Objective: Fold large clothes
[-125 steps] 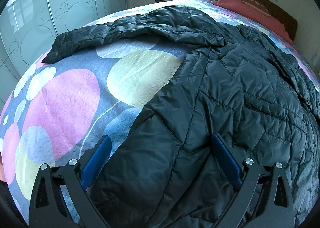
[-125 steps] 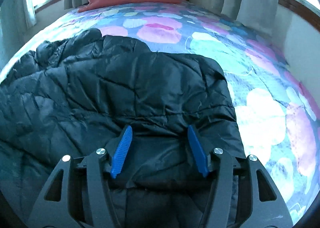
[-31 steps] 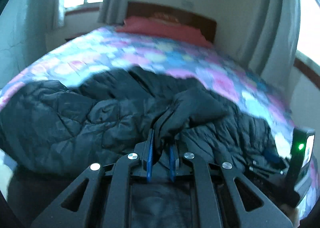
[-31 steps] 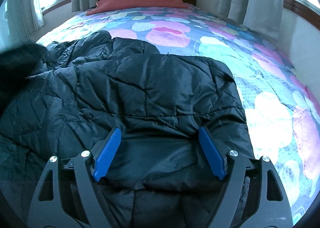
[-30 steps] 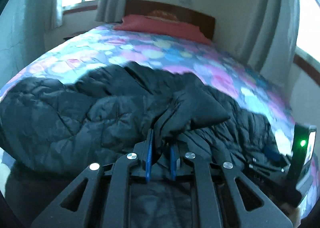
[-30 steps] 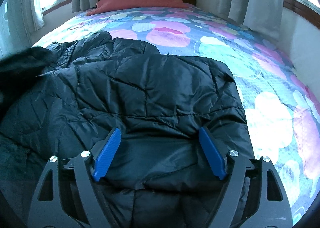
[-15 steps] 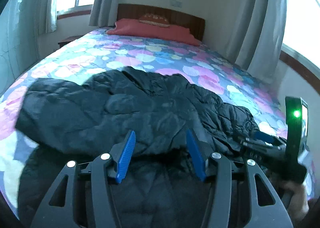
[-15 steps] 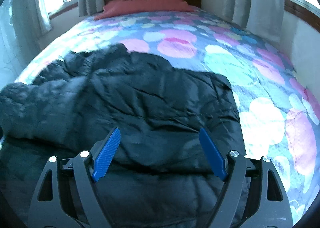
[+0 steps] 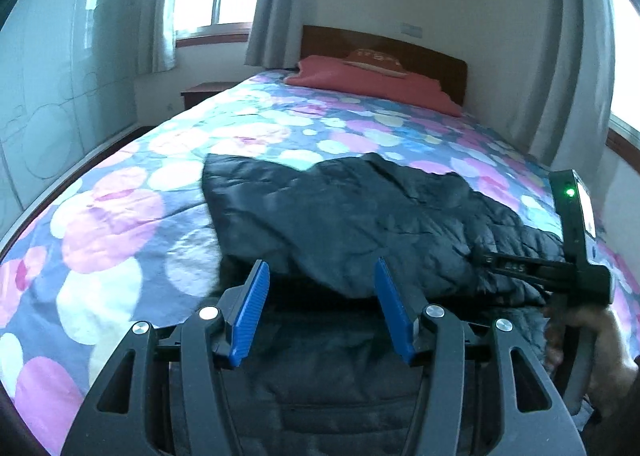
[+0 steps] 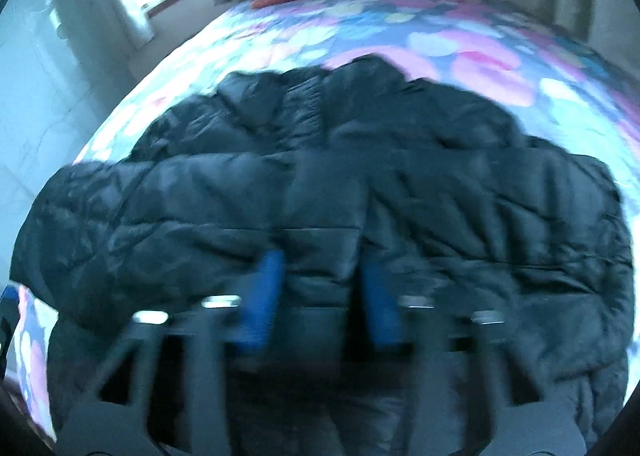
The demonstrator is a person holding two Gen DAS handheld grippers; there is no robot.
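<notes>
Black quilted jacket (image 9: 360,216) lies across the near end of the bed (image 9: 120,216), now doubled: the left side, spread out over the spotted cover seconds ago, has been carried over onto the body. Left gripper (image 9: 322,304), which a second ago pinched that fold, now stands wide and empty above it. Right gripper (image 10: 316,292) is motion-blurred, apart, narrower than before, holding nothing. One side fold looks done.
</notes>
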